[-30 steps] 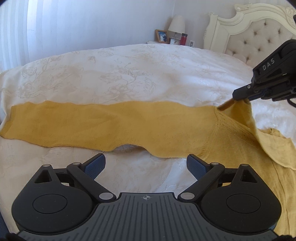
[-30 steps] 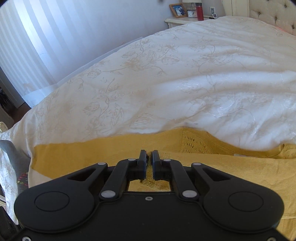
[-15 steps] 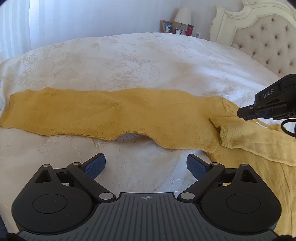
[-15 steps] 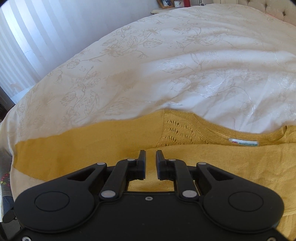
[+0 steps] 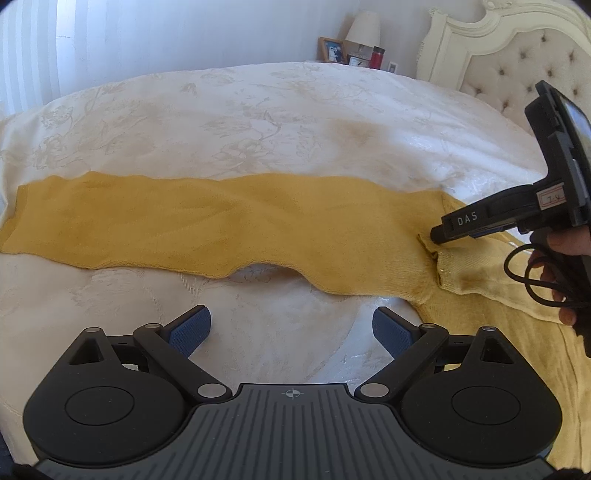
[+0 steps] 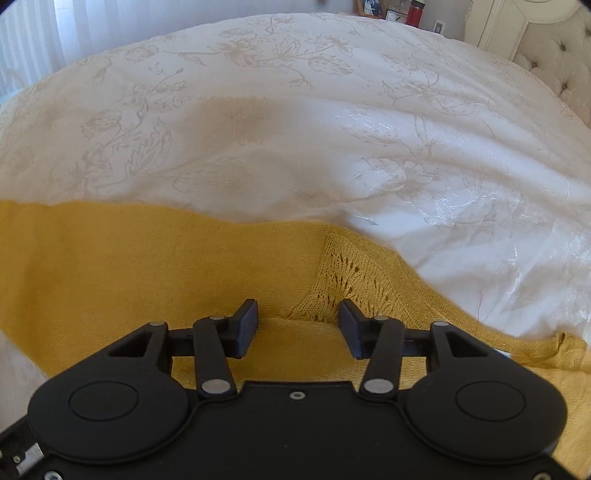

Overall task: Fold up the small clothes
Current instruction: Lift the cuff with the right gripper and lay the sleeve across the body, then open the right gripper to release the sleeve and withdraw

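Observation:
A mustard-yellow knit sweater (image 5: 240, 225) lies on the white bedspread (image 5: 258, 122). One long sleeve stretches out flat to the left. The other sleeve is folded across the body at the right, its cuff (image 5: 437, 254) near the shoulder seam. My left gripper (image 5: 291, 328) is open and empty, over bare bedspread just in front of the sleeve. My right gripper (image 6: 298, 321) is open and empty, just above the folded cuff and lace-knit shoulder (image 6: 354, 277). It also shows in the left wrist view (image 5: 436, 234) at the right.
A tufted cream headboard (image 5: 517, 66) stands at the back right. A nightstand with a lamp (image 5: 364, 27), photo frame and red bottle (image 5: 376, 57) is behind the bed. White curtains (image 5: 37, 48) hang at the left. The bedspread extends beyond the sweater.
My right gripper lowered the lifted sleeve cuff onto the sweater body, then opened and let it go. My left gripper stayed open, nearly still.

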Demonstrator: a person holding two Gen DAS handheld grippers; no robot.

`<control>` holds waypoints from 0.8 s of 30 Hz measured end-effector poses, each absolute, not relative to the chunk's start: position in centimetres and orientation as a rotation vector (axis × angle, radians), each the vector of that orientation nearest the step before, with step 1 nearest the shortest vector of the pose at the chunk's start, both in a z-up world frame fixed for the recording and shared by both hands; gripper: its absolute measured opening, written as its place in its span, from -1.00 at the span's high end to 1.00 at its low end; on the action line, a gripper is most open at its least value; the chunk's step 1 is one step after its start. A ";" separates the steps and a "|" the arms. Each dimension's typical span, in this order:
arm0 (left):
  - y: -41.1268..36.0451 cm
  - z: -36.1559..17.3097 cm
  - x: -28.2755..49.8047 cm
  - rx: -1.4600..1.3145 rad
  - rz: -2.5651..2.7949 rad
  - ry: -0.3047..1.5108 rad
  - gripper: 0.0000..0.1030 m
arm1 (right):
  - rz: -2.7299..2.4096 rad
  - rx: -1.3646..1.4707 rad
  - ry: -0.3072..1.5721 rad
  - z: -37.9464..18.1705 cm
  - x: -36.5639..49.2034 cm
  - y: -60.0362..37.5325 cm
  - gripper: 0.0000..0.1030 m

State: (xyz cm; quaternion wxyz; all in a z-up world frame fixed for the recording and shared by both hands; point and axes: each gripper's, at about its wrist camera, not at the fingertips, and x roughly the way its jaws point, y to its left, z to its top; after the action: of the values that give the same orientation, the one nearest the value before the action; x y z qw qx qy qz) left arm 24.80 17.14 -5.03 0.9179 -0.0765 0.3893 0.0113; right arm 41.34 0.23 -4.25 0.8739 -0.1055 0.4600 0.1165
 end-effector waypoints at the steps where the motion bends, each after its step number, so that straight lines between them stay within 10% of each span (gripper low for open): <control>1: 17.1 -5.1 24.8 -0.159 0.022 0.802 -0.85 | 0.256 -0.205 0.961 -4.3 41.2 -0.1 -0.12; 2: 17.1 -5.1 24.8 -0.157 0.021 0.803 -0.85 | 0.273 -0.180 0.965 -4.3 41.1 -0.4 -0.10; 4: 16.9 -5.1 24.8 -0.150 0.018 0.802 -0.85 | 0.315 -0.104 0.986 -4.2 41.0 -1.2 0.83; 11: 16.8 -5.2 24.8 -0.145 0.021 0.800 -0.85 | 0.266 -0.013 0.863 -3.3 41.0 -1.8 0.84; 15: 16.9 -5.4 24.9 -0.143 0.021 0.811 -0.85 | 0.263 0.007 0.871 -4.2 41.6 -1.9 0.66; 19: 16.9 -5.3 25.0 -0.150 0.017 0.811 -0.85 | 0.214 0.074 0.771 -3.0 39.6 -3.9 -0.30; 24: 16.8 -5.6 25.2 -0.144 0.026 0.824 -0.85 | 0.149 0.143 0.798 -3.3 37.5 -8.4 -0.29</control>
State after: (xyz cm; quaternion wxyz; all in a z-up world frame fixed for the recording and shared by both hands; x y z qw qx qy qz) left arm 25.17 16.81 -5.61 0.9137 -0.0697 0.4001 0.0127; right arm 37.51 -8.41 -3.27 0.9162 0.0694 0.3879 0.0723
